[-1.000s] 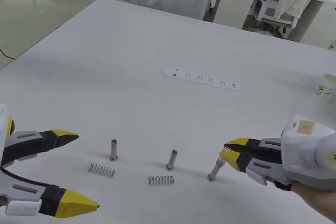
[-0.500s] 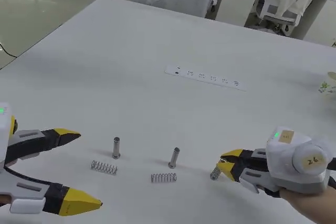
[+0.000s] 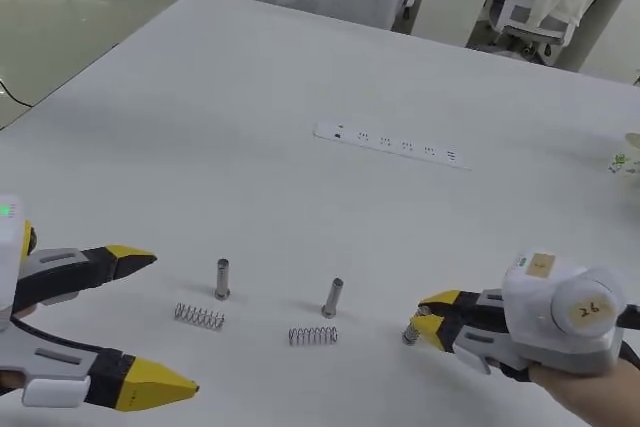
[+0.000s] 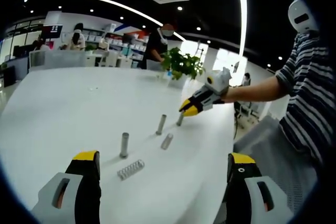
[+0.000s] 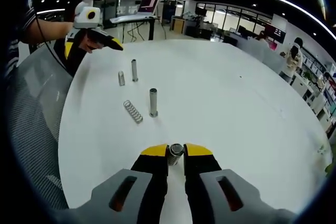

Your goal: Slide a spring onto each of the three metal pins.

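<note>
The white table (image 3: 300, 67) carries the left gripper (image 3: 170, 322) at lower left of the head view, jaws wide apart. The right gripper (image 3: 421, 318), at lower right, is clamped on a spring (image 5: 176, 153) sitting over the rightmost pin (image 3: 408, 336). At lower centre stand the left pin (image 3: 222, 279) and the middle pin (image 3: 333, 297), with the left loose spring (image 3: 199, 316) and the middle loose spring (image 3: 313, 335) lying just below them.

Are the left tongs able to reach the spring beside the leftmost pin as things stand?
Probably yes: the left tongs are open and empty, and nothing on the table stands between them and that spring.
</note>
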### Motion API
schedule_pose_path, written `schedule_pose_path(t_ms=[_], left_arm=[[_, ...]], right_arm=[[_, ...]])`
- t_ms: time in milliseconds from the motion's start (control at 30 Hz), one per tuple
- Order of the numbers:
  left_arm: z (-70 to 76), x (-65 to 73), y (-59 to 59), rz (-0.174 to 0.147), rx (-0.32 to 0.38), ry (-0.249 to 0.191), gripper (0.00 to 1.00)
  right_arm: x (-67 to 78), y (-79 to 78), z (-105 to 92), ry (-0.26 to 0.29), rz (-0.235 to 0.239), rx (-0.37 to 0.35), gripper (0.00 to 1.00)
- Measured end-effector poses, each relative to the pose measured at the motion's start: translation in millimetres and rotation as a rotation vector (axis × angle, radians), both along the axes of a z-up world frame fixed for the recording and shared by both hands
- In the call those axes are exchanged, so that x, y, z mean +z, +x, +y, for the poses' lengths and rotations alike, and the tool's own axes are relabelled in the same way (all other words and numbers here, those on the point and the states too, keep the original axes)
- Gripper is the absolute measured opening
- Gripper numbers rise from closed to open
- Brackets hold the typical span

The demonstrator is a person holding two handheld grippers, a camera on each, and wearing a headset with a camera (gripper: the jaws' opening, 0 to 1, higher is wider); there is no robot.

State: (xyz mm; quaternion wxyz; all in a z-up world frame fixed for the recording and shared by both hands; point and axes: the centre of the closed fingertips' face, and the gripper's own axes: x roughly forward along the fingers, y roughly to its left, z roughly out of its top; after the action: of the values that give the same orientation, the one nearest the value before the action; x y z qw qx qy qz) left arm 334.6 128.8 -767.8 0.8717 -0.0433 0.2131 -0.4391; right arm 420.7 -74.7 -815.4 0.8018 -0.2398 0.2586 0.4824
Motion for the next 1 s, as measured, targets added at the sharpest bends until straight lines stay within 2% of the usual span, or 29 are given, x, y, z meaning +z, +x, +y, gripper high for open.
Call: schedule_pose_path(t_ms=[233,333,567,900,1000], left_arm=[[1.0,1.3,0.4,-0.002,0.005,-0.001,0.98],[3.1,1.7,0.4,-0.001,0.012,-0.004,0.98],[3.8,1.0,-0.8,0.001,0.015,-0.004,0.98],[2.9,2.2,-0.5,0.001,0.016,-0.011,0.98],[2.8,1.9,-0.1,0.001,0.017,-0.01,0.98]], right_arm=[[-0.5,-0.2,-1.1,-0.001,0.0,-0.011,0.14],[3.4,-0.3,-1.5,0.013,-0.004,-0.016,0.13],[15.6,-2.9,-0.7,0.022,-0.026,-0.003,0.12],[41.0,-9.5,2.6,0.044,-0.071,0.033,0.11],[40.9,-13.6,3.4,0.015,-0.088,0.063,0.1]])
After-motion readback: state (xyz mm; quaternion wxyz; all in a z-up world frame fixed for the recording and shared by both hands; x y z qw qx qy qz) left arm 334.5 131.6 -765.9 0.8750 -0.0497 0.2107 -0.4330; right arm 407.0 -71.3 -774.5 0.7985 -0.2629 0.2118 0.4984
